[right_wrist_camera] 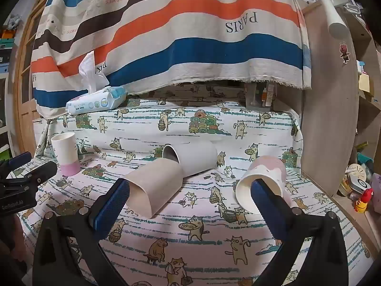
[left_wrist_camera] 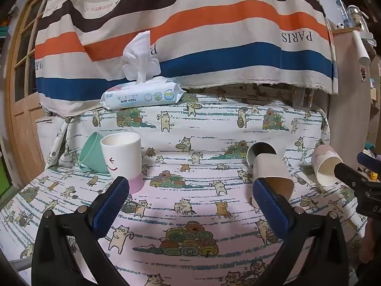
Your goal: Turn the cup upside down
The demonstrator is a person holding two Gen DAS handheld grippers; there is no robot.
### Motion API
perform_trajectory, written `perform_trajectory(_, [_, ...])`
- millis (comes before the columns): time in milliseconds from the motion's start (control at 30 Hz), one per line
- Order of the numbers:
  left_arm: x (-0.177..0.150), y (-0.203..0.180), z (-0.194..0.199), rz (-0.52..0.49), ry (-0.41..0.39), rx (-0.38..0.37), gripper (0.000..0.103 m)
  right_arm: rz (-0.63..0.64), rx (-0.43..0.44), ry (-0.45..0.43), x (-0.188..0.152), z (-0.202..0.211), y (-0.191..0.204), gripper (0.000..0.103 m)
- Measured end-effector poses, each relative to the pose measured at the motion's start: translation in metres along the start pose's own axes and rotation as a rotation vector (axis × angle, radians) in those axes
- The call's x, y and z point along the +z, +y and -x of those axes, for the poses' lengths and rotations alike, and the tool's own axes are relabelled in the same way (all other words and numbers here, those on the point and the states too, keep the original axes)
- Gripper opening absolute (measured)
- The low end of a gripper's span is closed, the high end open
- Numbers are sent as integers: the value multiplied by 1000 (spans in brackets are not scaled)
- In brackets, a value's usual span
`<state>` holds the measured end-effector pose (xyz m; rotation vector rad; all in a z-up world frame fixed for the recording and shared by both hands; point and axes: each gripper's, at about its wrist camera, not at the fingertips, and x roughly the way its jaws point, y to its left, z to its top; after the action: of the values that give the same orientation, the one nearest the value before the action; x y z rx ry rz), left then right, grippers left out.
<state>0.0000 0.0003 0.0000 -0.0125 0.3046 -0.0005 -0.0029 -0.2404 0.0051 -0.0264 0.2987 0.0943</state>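
white-pink cup (left_wrist_camera: 122,158), mint cup (left_wrist_camera: 91,153), seemingly beige cup (right_wrist_camera: 152,189)

White, pink-based cup (left_wrist_camera: 122,158) upright, far left

Table cover (left_wrist_camera: 190,131): matt printed cloth. Striped curtain (left_wrist_camera: 190,23): coarse woven cloth, frayed hem. Upright cup (left_wrist_camera: 122,158) beyond left claw (left_wrist_camera: 190,197): smooth matt. Pads (left_wrist_camera: 110,201): textured blue. Wipes pack (left_wrist_camera: 142,96): glossy plastic.
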Motion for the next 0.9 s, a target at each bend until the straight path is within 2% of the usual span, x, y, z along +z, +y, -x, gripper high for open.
perform_trajectory(900, [-1, 3, 1, -5, 0, 4, 103, -7, -11, 4, 0, -1, -2, 103])
